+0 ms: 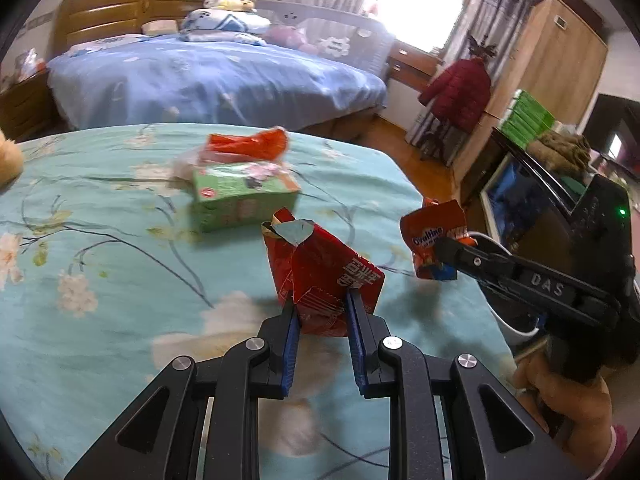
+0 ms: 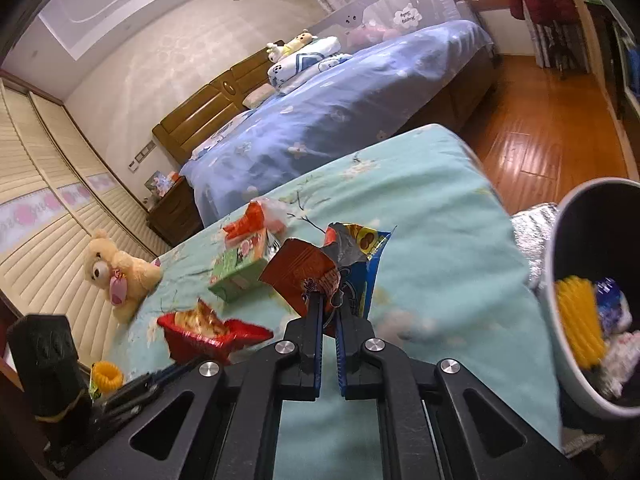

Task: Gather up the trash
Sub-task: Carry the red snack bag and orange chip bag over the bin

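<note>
My left gripper [image 1: 320, 304] is shut on a crumpled red snack wrapper [image 1: 320, 276] and holds it above the teal flowered bedspread [image 1: 100, 240]. The wrapper also shows in the right wrist view [image 2: 208, 336]. My right gripper [image 2: 328, 300] is shut on an orange and blue Ovaltine wrapper [image 2: 316, 272], seen in the left wrist view [image 1: 434, 240] at the bed's right edge. A green tissue box [image 1: 240, 196] with a red plastic bag [image 1: 248, 142] behind it lies on the bedspread. A grey trash bin [image 2: 560, 320] holding trash stands at the right.
A teddy bear [image 2: 116, 268] sits at the bed's far left. A second bed with blue covers [image 1: 216, 76] lies beyond. A yellow ring-shaped object [image 2: 107, 376] lies near the left gripper. Wooden floor [image 2: 552, 136] and a wardrobe [image 1: 552, 52] are to the right.
</note>
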